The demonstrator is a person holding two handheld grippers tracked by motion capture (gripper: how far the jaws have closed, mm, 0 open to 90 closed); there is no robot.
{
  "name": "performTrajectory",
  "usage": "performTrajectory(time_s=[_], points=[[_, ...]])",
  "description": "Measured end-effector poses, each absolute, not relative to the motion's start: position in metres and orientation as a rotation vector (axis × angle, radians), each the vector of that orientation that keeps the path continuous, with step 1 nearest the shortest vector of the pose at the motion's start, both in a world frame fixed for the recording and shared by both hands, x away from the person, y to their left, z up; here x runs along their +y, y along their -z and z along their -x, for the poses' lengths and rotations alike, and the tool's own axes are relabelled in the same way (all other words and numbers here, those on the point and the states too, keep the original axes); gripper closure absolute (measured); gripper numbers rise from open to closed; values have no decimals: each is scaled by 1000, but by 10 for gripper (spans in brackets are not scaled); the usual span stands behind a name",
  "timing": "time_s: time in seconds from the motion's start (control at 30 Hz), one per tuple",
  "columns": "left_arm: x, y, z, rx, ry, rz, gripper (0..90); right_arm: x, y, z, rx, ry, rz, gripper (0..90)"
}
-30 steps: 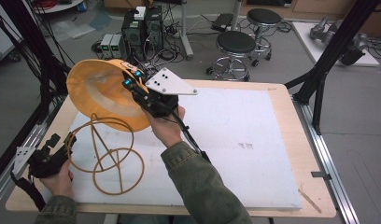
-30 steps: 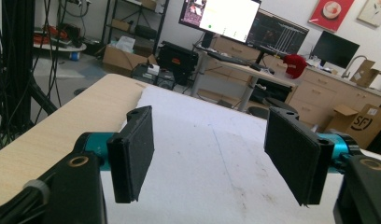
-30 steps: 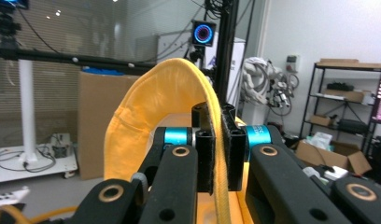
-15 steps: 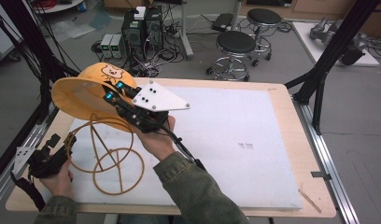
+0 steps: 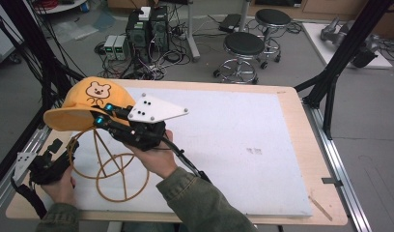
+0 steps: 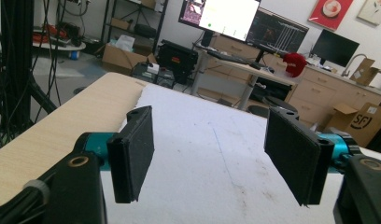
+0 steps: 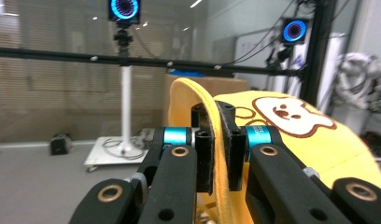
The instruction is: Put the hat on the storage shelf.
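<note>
In the high view the right gripper (image 5: 104, 121) sat at the left of centre of the frame, its fingers (image 7: 205, 154) clenched on the brim of the soft yellow cloth cap with a bear face printed on its front (image 5: 84, 104); the right gripper view confirmed the pinch, the thin yellow fabric squeezed flat between the two black pads. The cap hung in the air at the left of the frame, just above and touching or nearly touching the top of the tan wire hat stand of looped rings (image 5: 110, 169), which stood on the white-covered wooden surface (image 5: 243, 145); whether the crown had met the wire apex I could not tell.

The left gripper (image 5: 48, 162) rested low at the lower left of the frame beside the stand's base ring; its fingers (image 6: 132, 154) stood released, wide apart with nothing between them.

The step in hand seemed to be settling the cap onto the stand. To do it well, the crown's hollow ought to be centred over the peak of the wire; the brim kept roughly level so the cloth would not snag a loop; the descent slow and straight; the grip held until the crown bore its own weight. The light stand might tip or slide; the idle left gripper could steady its base ring.
</note>
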State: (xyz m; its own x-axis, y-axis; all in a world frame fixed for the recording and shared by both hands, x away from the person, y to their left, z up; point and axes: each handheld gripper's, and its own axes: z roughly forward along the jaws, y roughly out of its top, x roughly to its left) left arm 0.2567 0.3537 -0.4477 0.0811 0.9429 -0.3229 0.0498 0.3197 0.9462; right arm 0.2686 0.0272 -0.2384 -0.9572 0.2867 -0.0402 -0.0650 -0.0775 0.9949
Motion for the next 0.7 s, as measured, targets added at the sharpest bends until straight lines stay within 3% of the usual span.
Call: performTrajectory(time_s=[0.7], points=[[353,449,-258,1307,-875,-1038,334,43,276,-254,2413,-2158,-70,833]])
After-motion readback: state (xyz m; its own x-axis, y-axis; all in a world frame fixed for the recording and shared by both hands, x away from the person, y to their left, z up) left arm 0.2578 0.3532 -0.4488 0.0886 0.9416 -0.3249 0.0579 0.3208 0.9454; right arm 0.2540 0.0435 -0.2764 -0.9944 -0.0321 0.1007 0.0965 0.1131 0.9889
